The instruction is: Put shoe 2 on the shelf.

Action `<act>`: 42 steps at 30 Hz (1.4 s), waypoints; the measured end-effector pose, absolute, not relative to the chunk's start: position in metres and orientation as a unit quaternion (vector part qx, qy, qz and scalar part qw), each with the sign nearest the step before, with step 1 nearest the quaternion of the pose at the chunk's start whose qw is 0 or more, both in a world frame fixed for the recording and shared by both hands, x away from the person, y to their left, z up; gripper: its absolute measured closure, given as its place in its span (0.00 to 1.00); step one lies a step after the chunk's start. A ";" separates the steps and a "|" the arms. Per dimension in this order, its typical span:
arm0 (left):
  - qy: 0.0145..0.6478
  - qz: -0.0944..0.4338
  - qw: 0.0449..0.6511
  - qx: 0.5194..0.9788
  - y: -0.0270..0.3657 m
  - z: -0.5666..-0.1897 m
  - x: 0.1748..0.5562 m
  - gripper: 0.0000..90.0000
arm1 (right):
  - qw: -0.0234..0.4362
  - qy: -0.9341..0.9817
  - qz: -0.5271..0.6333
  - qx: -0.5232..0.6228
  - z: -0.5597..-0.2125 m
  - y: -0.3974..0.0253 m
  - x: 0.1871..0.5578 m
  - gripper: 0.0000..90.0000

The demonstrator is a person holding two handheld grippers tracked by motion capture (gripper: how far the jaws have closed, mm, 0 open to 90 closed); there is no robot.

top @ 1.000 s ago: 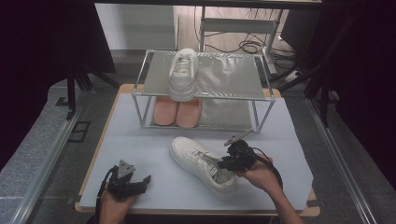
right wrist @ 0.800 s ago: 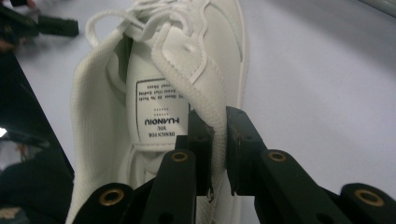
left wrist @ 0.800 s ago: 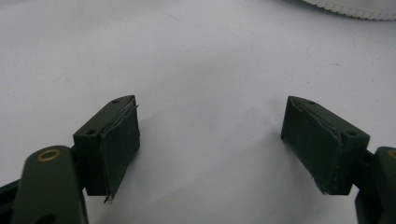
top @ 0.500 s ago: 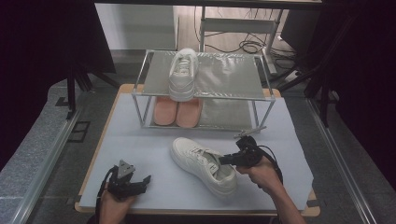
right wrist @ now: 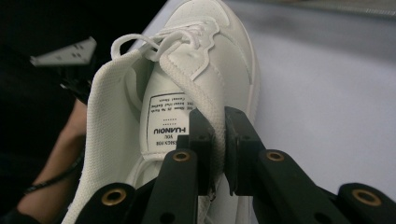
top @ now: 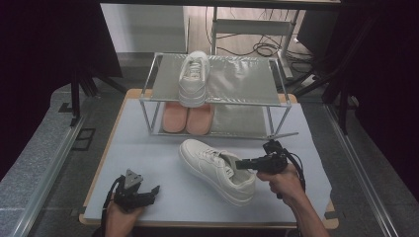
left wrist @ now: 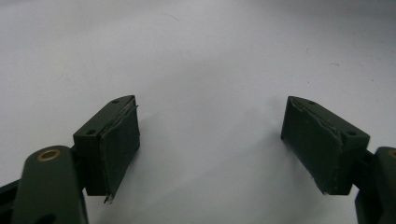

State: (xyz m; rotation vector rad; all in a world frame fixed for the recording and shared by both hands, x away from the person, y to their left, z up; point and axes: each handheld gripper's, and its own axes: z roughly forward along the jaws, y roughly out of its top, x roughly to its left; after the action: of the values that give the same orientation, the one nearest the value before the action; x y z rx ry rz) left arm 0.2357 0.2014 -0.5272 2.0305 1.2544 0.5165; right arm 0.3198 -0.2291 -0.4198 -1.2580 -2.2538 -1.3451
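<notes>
Right gripper (right wrist: pixel 219 140): jaws pinched the collar edge of the white sneaker (top: pixel 217 169).
Left gripper (left wrist: pixel 212 140): jaws spread wide over the bare mat (top: pixel 148 158), holding nothing.
White sneaker: lay on the mat in front of the rack (top: pixel 217 79).
Rack: a second sneaker (top: pixel 193 79) on top, pink slippers (top: pixel 188 118) below.

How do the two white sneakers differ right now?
The sneaker on the rack stands on the top shelf, untouched, its heel toward the camera. The sneaker on the table lies diagonally on the mat, and the right gripper pinches its collar edge. Both are white lace-ups and look like a matching pair.
</notes>
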 end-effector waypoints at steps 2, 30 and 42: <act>0.482 0.199 0.342 0.781 0.201 -0.527 0.236 0.22 | 0.116 -0.761 -0.470 -0.432 -0.416 -0.234 0.320 0.92; 0.482 0.200 0.343 0.781 0.201 -0.527 0.236 0.22 | 0.077 -0.668 -0.564 -0.478 -0.345 -0.294 0.319 0.92; 0.482 0.200 0.343 0.781 0.201 -0.527 0.236 0.22 | 0.052 -0.627 -0.589 -0.508 -0.325 -0.303 0.331 0.92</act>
State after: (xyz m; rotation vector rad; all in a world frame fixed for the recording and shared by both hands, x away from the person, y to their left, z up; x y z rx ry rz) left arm 0.2360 0.2015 -0.5273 2.0307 1.2522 0.5194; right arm 0.3307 -0.3032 -0.3251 -1.5441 -1.9066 -1.7920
